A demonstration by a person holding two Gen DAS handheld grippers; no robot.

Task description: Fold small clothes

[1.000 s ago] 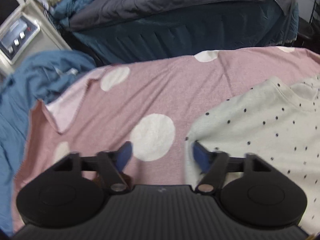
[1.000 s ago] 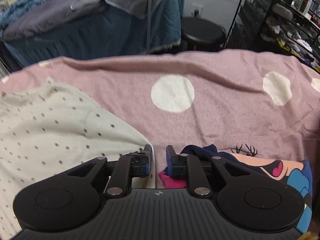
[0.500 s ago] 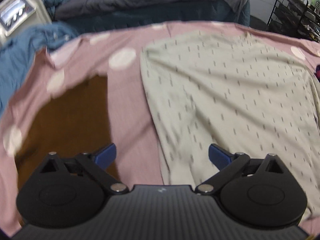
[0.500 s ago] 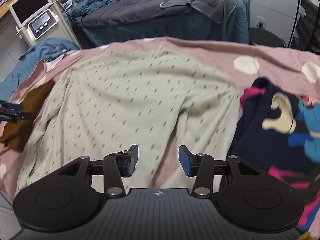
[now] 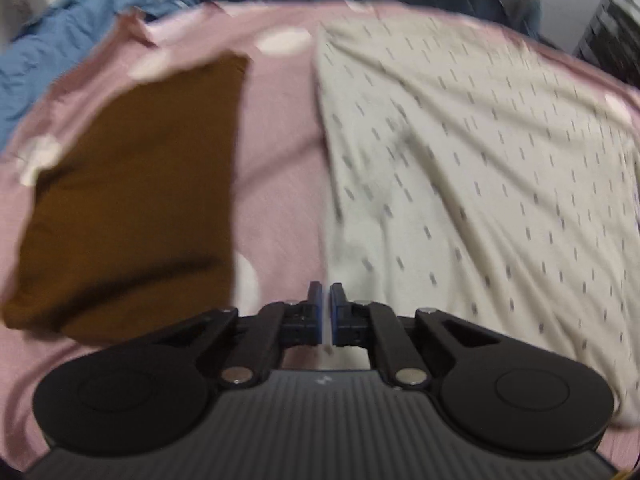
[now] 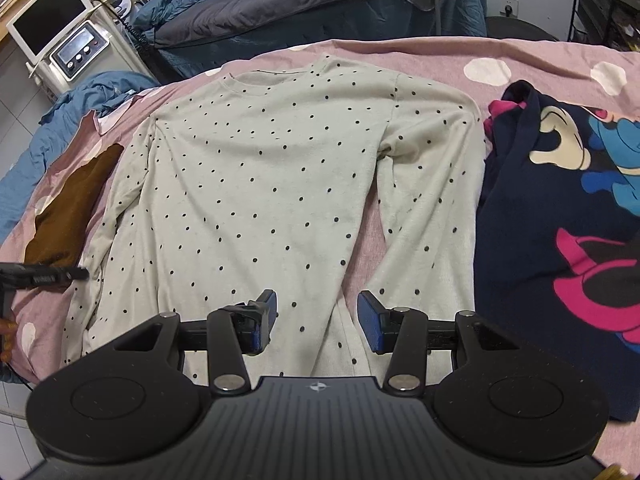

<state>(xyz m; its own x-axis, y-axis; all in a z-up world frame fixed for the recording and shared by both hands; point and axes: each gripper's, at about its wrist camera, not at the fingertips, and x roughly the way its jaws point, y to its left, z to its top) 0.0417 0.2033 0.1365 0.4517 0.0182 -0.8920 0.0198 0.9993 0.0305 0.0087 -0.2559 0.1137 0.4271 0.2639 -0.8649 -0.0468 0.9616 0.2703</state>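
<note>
A cream long-sleeved top with dark dots (image 6: 272,184) lies spread flat on the pink spotted sheet (image 6: 520,56), neck away from me. In the left wrist view it fills the right half (image 5: 480,184). My left gripper (image 5: 326,316) is shut on the top's left sleeve edge, near its cuff; a thin strip of cream cloth shows between the pads. It also shows at the left edge of the right wrist view (image 6: 76,274). My right gripper (image 6: 316,322) is open and empty, above the top's bottom hem, beside the right sleeve.
A folded brown garment (image 5: 132,200) lies left of the top, also in the right wrist view (image 6: 68,216). A navy cartoon-print garment (image 6: 568,220) lies at the right. A blue blanket (image 6: 80,96), a machine with a screen (image 6: 60,32) and a dark-covered bed (image 6: 300,4) stand beyond.
My left gripper has moved forward to the top's left sleeve edge and shut on it. My right gripper has opened wider and lifted slightly back over the hem.
</note>
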